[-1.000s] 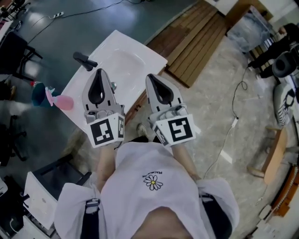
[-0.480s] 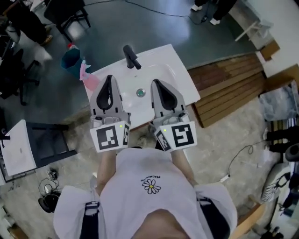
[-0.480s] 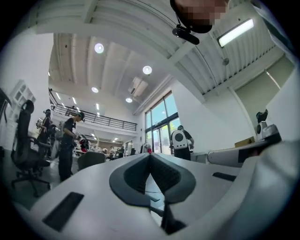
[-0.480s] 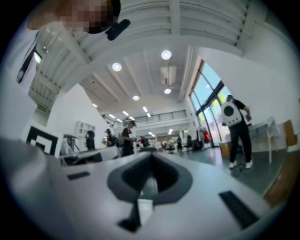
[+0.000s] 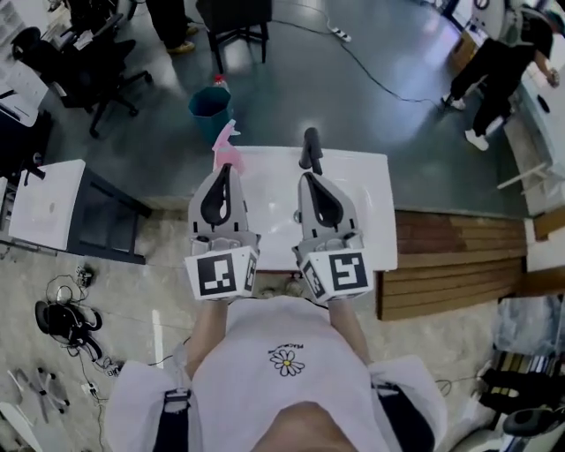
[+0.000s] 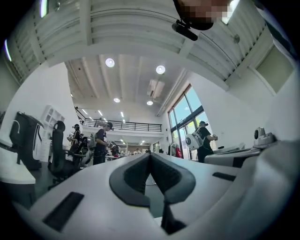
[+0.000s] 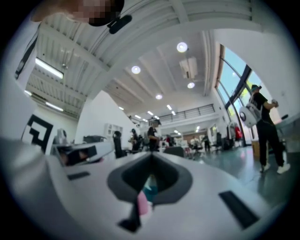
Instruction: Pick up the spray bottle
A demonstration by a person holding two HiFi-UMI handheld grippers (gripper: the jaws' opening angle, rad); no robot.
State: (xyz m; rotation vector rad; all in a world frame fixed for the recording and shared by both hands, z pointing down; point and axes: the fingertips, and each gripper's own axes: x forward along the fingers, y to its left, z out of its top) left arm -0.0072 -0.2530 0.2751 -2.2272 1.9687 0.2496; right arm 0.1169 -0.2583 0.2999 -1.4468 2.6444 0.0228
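A pink spray bottle [image 5: 227, 148] stands at the far left corner of a white sink top [image 5: 371, 203]. A black faucet [image 5: 310, 148] rises at the sink's far edge. My left gripper [image 5: 222, 169] is shut and empty, its tips just in front of the bottle in the head view. My right gripper [image 5: 312, 178] is shut too, held over the basin below the faucet. In the left gripper view the gripper [image 6: 150, 155] points out into the hall, with no bottle in sight. In the right gripper view the pink bottle [image 7: 142, 204] shows through the gap behind the closed tips of the gripper [image 7: 151, 155].
A teal bin [image 5: 209, 101] stands on the floor beyond the bottle. Office chairs [image 5: 97, 75] and a black chair [image 5: 234, 22] are farther back. A white cabinet [image 5: 44, 203] is at the left, wooden planks [image 5: 450, 256] at the right, and a person [image 5: 499, 66] at the top right.
The person has turned, so the sink has swung from slanted at the upper left to square ahead. Both grippers moved along with the turn and stayed shut.
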